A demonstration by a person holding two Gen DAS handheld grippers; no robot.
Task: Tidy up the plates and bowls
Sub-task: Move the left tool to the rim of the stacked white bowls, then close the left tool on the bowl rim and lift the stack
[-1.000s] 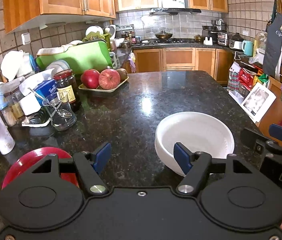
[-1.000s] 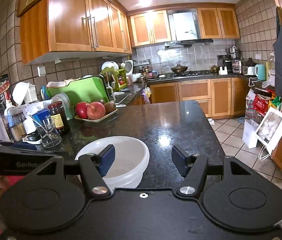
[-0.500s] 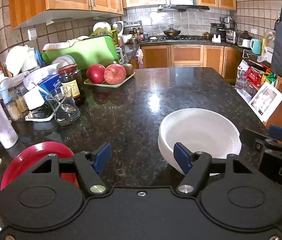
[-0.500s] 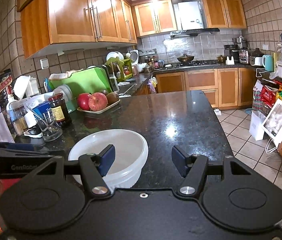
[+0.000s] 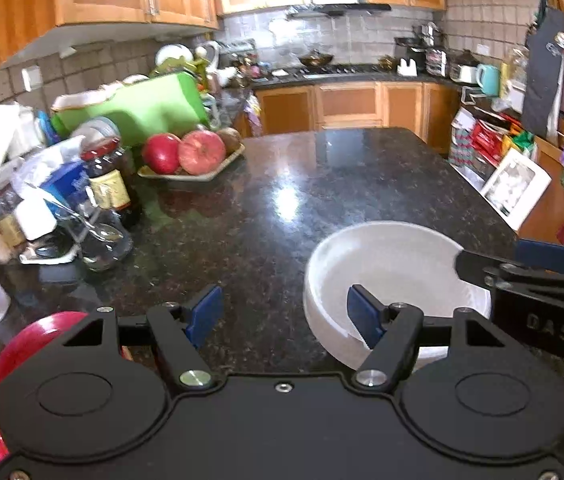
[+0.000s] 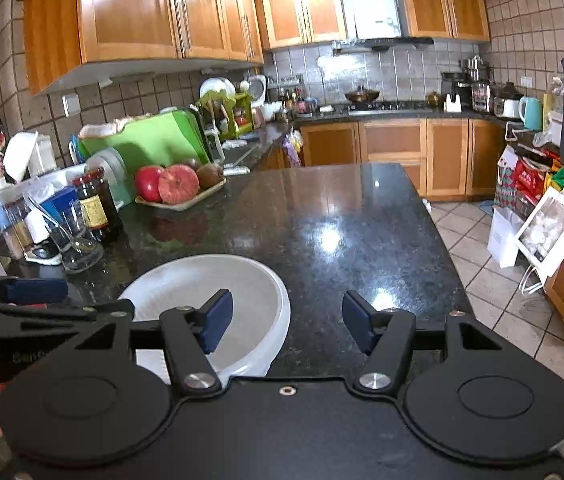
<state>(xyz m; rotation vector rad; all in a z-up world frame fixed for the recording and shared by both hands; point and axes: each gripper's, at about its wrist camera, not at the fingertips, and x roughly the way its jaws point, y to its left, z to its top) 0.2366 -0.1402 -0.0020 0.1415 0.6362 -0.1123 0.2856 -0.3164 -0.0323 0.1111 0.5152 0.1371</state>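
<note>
Between and beyond both grippers sits a white bowl [image 5: 398,276], round, smooth, glossy, with a thick rolled rim and faint ribbing inside. It rests on a polished black speckled granite counter [image 5: 282,208] that throws back ceiling-light glare.

Left gripper [image 5: 285,314]: matte black plastic frame, flat blue pads, jaws standing wide with nothing between them. Its right pad overlaps the bowl's near-left rim in the picture; contact cannot be told. Low at its left edge lies a red plate [image 5: 22,344], round and shiny, mostly hidden by the frame.

Right gripper [image 6: 287,322]: same build, jaws wide, nothing clamped. Its left pad hangs over the bowl's interior and its right pad over bare granite, so the bowl's right rim lies in the gap. From the left view the right gripper comes in over the bowl's far-right rim.

Far left of both: a dark glass jar [image 6: 96,204] with a red lid, a clear tumbler [image 6: 76,236] holding a spoon, and red apples [image 6: 168,184] on a pale shallow tray.

Versus a second ago: the right gripper has slid further in over the bowl, which now fills more of its left side. Left gripper barely shifted. Openings unchanged.
</note>
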